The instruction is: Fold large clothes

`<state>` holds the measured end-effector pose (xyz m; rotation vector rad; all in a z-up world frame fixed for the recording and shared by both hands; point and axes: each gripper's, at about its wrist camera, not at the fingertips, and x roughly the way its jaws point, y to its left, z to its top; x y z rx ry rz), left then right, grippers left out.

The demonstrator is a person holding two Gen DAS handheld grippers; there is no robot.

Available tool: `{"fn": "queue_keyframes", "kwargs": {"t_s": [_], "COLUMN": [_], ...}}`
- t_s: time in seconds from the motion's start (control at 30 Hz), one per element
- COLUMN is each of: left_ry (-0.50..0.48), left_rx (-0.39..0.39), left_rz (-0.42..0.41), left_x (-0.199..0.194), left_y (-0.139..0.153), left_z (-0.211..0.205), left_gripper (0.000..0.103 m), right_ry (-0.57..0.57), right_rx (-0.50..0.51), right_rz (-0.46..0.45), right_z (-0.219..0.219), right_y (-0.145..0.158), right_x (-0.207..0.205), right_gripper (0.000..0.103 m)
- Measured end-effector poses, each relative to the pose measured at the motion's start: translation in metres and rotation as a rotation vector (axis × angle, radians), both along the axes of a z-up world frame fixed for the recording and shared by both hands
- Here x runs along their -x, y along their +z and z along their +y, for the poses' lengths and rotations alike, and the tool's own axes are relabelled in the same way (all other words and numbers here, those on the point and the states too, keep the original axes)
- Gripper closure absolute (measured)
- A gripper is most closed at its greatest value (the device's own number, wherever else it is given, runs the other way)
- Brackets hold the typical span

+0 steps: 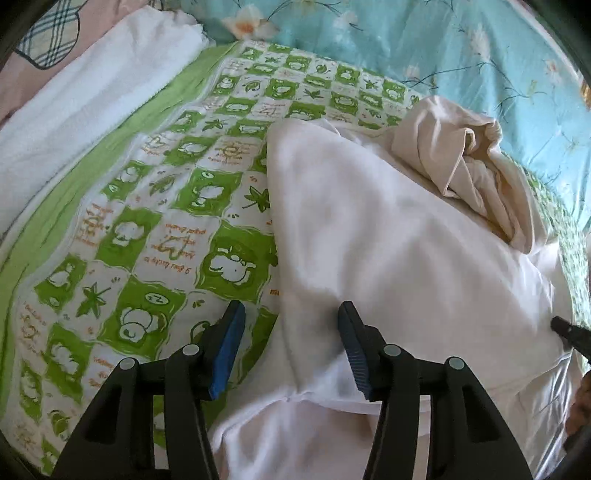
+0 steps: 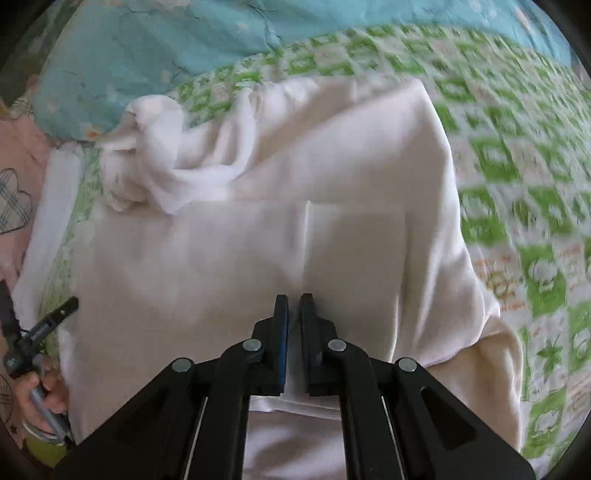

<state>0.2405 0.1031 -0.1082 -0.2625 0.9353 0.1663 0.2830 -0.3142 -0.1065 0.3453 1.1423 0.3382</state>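
Note:
A large white garment [image 1: 388,240] lies spread on a green-and-white patterned quilt [image 1: 147,221], its far end bunched into a crumpled heap [image 1: 469,158]. My left gripper [image 1: 291,314] is open and straddles the garment's left edge, one finger over the quilt and the other over the cloth. In the right wrist view the garment [image 2: 258,258] fills the middle. My right gripper [image 2: 293,306] is shut on its near hem, with a thin sliver of cloth between the pads. The left gripper [image 2: 40,328] shows at the left edge, held by a hand [image 2: 37,387].
A blue floral cover [image 1: 443,44] lies beyond the quilt. A folded white towel [image 1: 92,96] and a pink pillow with plaid shapes [image 1: 48,33] sit at the far left. The right gripper's tip [image 1: 569,332] pokes in over the garment's right side.

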Motion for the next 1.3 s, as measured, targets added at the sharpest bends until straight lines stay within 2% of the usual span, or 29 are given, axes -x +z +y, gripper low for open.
{"fn": "queue_keyframes", "kwargs": {"t_s": [0.03, 0.1, 0.17, 0.2, 0.3, 0.37, 0.43, 0.47, 0.53, 0.57, 0.6, 0.63, 0.7, 0.73, 0.83, 0.9, 0.93, 0.97, 1.0, 1.03, 1.07, 1.17, 1.3], "left_ry": [-0.001, -0.007, -0.034, -0.050, -0.087, -0.103, -0.116, -0.131, -0.177, -0.189, -0.192, -0.188, -0.214, -0.233, -0.318, -0.379, -0.390, -0.397, -0.411, -0.425, -0.422, -0.428, -0.443], "left_rx": [0.002, 0.017, 0.087, 0.125, 0.199, 0.198, 0.179, 0.199, 0.358, 0.411, 0.436, 0.423, 0.329, 0.309, 0.255, 0.228, 0.209, 0.179, 0.154, 0.158, 0.162, 0.162, 0.141], "left_rz": [0.005, 0.011, -0.029, -0.050, -0.074, -0.090, -0.102, -0.094, -0.070, -0.070, -0.073, -0.080, -0.101, -0.096, -0.067, -0.060, -0.058, -0.053, -0.039, -0.022, -0.028, -0.102, -0.211], "left_x": [0.000, -0.005, -0.009, -0.014, -0.042, -0.069, -0.091, -0.105, -0.137, -0.151, -0.162, -0.171, -0.193, -0.198, -0.217, -0.222, -0.224, -0.224, -0.229, -0.232, -0.228, -0.205, -0.144], "left_y": [0.001, 0.009, 0.022, 0.030, 0.048, 0.062, 0.072, 0.075, 0.078, 0.079, 0.081, 0.084, 0.088, 0.088, 0.079, 0.073, 0.070, 0.066, 0.061, 0.057, 0.056, 0.067, 0.088], "left_z": [0.000, 0.000, -0.003, -0.004, -0.009, -0.017, -0.020, -0.021, -0.017, -0.015, -0.014, -0.013, -0.018, -0.022, -0.036, -0.048, -0.052, -0.058, -0.062, -0.065, -0.063, -0.063, -0.071], "left_gripper": [0.049, 0.049, 0.049, 0.048, 0.047, 0.047, 0.047, 0.047, 0.047, 0.047, 0.047, 0.045, 0.036, 0.034, 0.034, 0.034, 0.040, 0.052, 0.091, 0.097, 0.097, 0.098, 0.099], "right_ry": [-0.026, -0.034, -0.024, -0.009, 0.031, 0.060, 0.088, 0.104, 0.122, 0.118, 0.106, 0.110, 0.156, 0.182, 0.301, 0.337, 0.336, 0.325, 0.313, 0.294, 0.273, 0.233, 0.244], "right_rx": [-0.040, -0.041, -0.073, -0.121, -0.191, -0.210, -0.213, -0.249, -0.374, -0.398, -0.349, -0.288, -0.176, -0.165, -0.164, -0.133, -0.119, -0.107, -0.108, -0.127, -0.135, -0.155, -0.145], "right_rz": [0.010, 0.012, -0.019, -0.028, -0.058, -0.102, -0.137, -0.125, -0.052, -0.034, -0.050, -0.089, -0.181, -0.190, -0.153, -0.134, -0.131, -0.127, -0.116, -0.093, -0.094, -0.171, -0.296], "right_z": [-0.008, -0.011, -0.011, -0.009, 0.005, 0.023, 0.043, 0.051, 0.062, 0.064, 0.069, 0.074, 0.087, 0.092, 0.115, 0.127, 0.129, 0.130, 0.129, 0.125, 0.122, 0.102, 0.078], "right_y": [0.001, 0.007, 0.019, 0.026, 0.043, 0.056, 0.065, 0.067, 0.063, 0.061, 0.064, 0.069, 0.080, 0.079, 0.069, 0.058, 0.054, 0.049, 0.045, 0.041, 0.040, 0.057, 0.084], "right_x": [0.000, 0.000, -0.006, -0.012, -0.026, -0.044, -0.060, -0.072, -0.094, -0.098, -0.105, -0.107, -0.109, -0.112, -0.126, -0.133, -0.135, -0.137, -0.140, -0.144, -0.147, -0.136, -0.109], "right_gripper": [0.097, 0.095, 0.091, 0.091, 0.080, 0.069, 0.067, 0.067, 0.067, 0.067, 0.067, 0.065, 0.052, 0.047, 0.046, 0.047, 0.055, 0.088, 0.100, 0.099, 0.099, 0.099, 0.099]}}
